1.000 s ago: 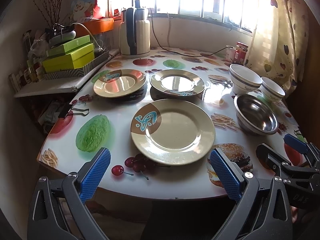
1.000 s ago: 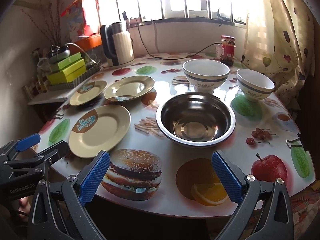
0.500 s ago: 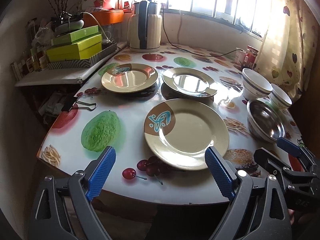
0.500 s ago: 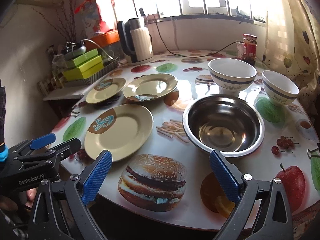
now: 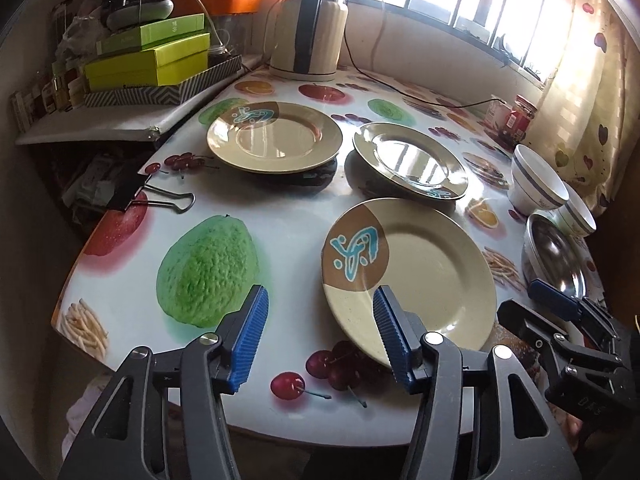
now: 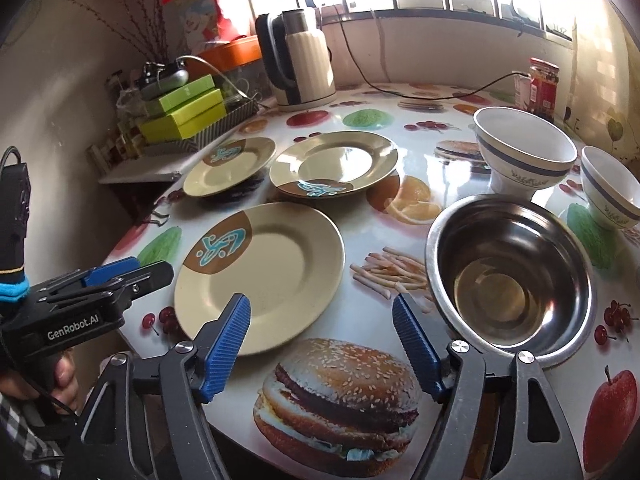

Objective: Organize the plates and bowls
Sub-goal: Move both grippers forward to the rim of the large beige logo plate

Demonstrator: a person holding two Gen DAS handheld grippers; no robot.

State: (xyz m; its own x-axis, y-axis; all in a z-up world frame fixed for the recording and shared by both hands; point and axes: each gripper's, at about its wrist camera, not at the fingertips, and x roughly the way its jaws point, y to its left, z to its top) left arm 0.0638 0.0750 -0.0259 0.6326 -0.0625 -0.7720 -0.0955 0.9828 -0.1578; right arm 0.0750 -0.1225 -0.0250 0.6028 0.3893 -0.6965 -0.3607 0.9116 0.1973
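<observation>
Three beige plates with a brown and blue mark lie on the fruit-print table: a near plate point(image 5: 416, 276) point(image 6: 264, 272), a far left plate point(image 5: 276, 138) point(image 6: 230, 166) and a far middle plate point(image 5: 412, 160) point(image 6: 334, 164). A steel bowl point(image 6: 508, 276) point(image 5: 554, 256) sits right of the near plate. Two white bowls with blue bands, a larger bowl point(image 6: 524, 152) point(image 5: 536, 184) and a smaller bowl point(image 6: 610, 188) point(image 5: 578, 212), stand behind it. My left gripper point(image 5: 318, 336) is open at the near plate's front left rim. My right gripper point(image 6: 320, 344) is open above the burger print.
A cream kettle point(image 5: 310, 28) with a cord stands at the back. Green boxes point(image 5: 152, 60) sit on a side shelf at left. A black binder clip point(image 5: 132, 192) grips the table's left edge. A red-lidded jar point(image 6: 542, 84) is at the back right.
Both grippers have moved forward over the table and narrowed their openings. The left one has reached the near plate's front rim. The plates and bowls have not moved.
</observation>
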